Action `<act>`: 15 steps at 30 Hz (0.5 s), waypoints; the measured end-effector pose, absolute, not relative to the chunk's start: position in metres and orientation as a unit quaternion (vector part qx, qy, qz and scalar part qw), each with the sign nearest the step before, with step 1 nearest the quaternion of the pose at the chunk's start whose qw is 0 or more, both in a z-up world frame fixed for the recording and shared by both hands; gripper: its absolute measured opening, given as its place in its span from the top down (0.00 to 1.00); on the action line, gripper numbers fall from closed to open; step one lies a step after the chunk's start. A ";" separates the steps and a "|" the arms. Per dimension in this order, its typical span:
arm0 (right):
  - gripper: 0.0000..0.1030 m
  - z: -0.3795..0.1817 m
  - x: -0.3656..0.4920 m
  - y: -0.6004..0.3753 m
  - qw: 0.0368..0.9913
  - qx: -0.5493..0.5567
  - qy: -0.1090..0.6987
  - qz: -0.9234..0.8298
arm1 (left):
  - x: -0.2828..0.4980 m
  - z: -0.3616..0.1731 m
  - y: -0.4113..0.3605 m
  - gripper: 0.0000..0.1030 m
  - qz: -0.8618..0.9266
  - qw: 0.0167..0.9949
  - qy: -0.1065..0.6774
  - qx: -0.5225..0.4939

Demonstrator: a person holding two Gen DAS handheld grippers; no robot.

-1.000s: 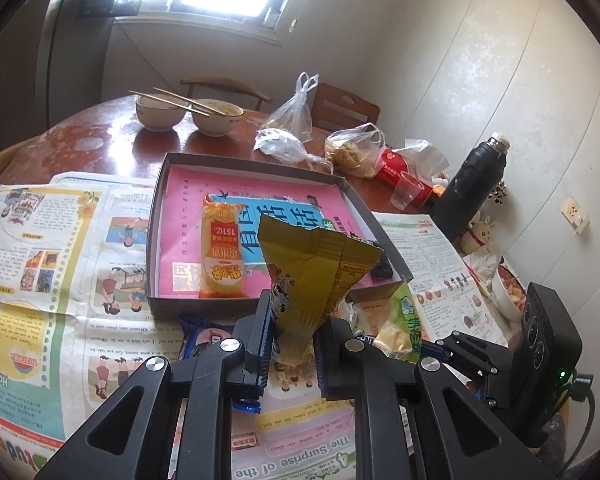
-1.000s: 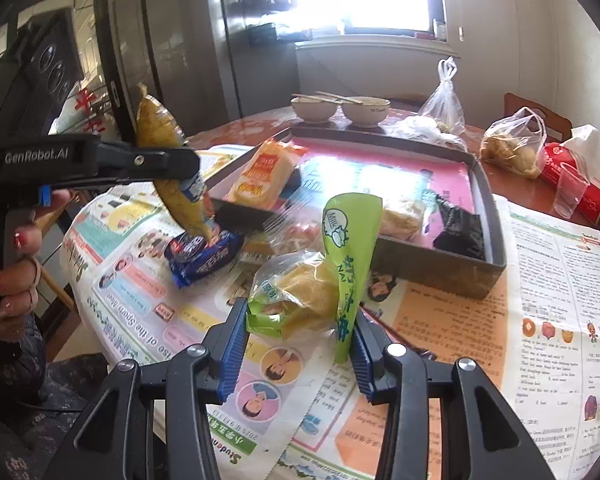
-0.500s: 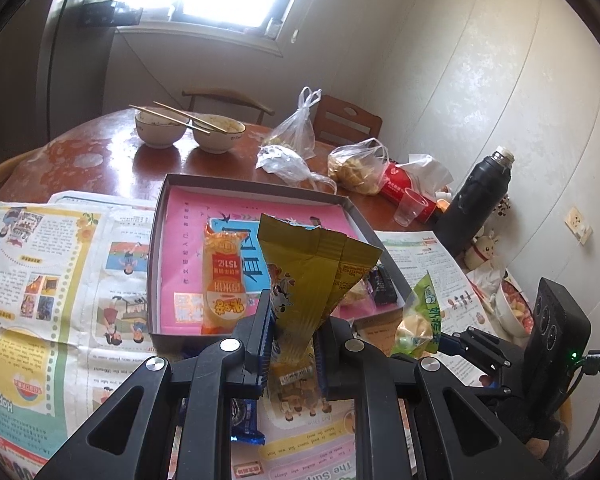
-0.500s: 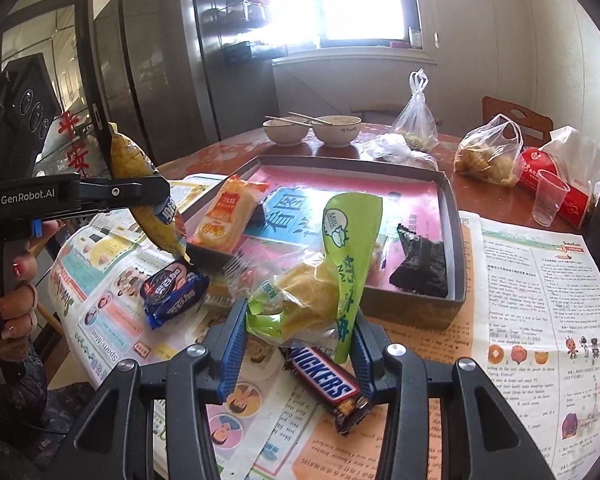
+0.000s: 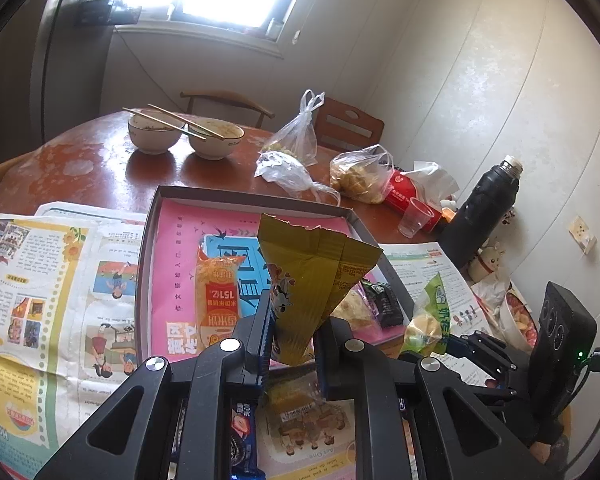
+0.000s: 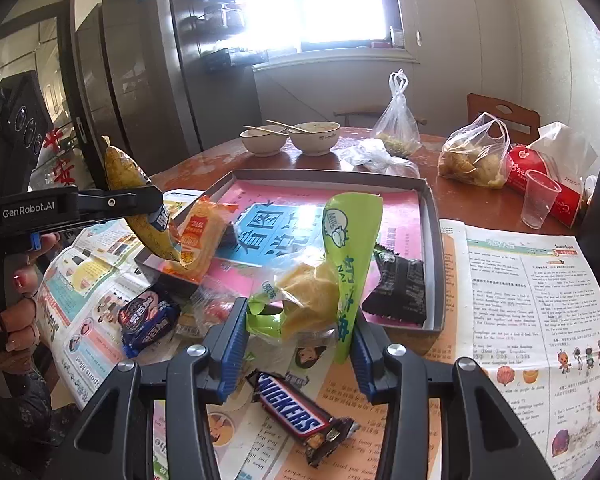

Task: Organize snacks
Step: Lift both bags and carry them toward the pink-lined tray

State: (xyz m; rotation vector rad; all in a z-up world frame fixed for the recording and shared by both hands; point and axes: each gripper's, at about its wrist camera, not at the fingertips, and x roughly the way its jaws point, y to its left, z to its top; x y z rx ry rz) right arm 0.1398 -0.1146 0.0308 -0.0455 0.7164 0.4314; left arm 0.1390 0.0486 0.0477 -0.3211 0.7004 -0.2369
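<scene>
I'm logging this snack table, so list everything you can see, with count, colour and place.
box tray: one, grey, pink lining, table middle
orange snack pack: one, orange, in tray
black snack pack: one, black, in tray
Snickers bar: one, brown, on newspaper
blue snack pack: one, blue, on newspaper
newspaper: several sheets, colourful, under tray
bowls: two, pale, chopsticks across, far side
plastic bags: three, clear, beyond tray
plastic cup: one, clear
flask: one, black
yellow snack pack: one, in left tongs
green snack pack: one, in right tongs
</scene>
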 end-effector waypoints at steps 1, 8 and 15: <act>0.55 0.031 0.141 -0.115 0.915 -0.022 0.347 0.207 | 0.141 0.047 0.049 0.83 -0.114 0.920 0.341 -0.155; 0.55 0.036 0.150 -0.117 0.919 -0.018 0.341 0.197 | 0.147 0.044 0.047 0.83 -0.112 0.919 0.346 -0.152; 0.55 0.043 0.161 -0.116 0.925 -0.013 0.331 0.188 | 0.156 0.041 0.043 0.83 -0.113 0.916 0.354 -0.150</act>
